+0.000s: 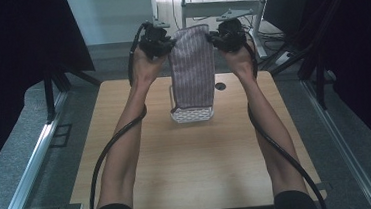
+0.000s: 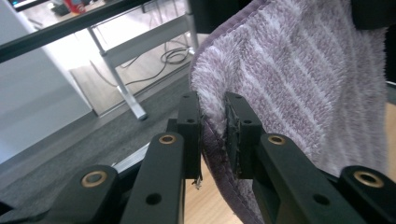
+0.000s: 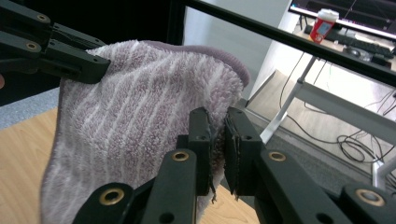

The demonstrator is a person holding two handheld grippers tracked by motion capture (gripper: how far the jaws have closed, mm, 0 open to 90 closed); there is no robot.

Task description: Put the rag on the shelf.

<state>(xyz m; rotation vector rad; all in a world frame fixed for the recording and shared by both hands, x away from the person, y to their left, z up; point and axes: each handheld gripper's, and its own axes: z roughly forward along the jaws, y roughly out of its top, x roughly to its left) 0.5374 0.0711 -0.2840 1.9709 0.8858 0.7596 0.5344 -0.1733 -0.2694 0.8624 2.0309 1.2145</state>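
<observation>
- Towel (image 1: 191, 66): purple-and-white striped terry with a darker purple hem. It hangs in the air above the far middle of the table (image 1: 193, 169), held by its 2 top corners, its lower edge down at the basket (image 1: 192, 115).
- Left gripper (image 1: 168, 44): jaws closed on the towel's top left corner. In the left gripper view the pads (image 2: 232, 133) pinch the cloth just inside the hem, with a narrow gap taken up by pile.
- Right gripper (image 1: 214, 38): jaws closed on the top right corner. In the right gripper view the cloth sits between the 2 pads, hem at the grip.
- Basket: white, perforated, on the table beneath the towel. Whether the towel's lower edge touches it or lies inside it cannot be told.
- Handling, judged: light and fully limp. It drapes straight down and keeps no shape of its own. Thick pile should grip well against the pads, so slipping looks unlikely. Not fragile.
- Hold points, judged: corners or hem, where the doubled edge gives the jaws more to bite. 2 spaced grips keep it spread flat. 1 grip would let it bunch and swing.
- Risk, judged: the hanging end may drag or tip the basket if carried sideways.
</observation>
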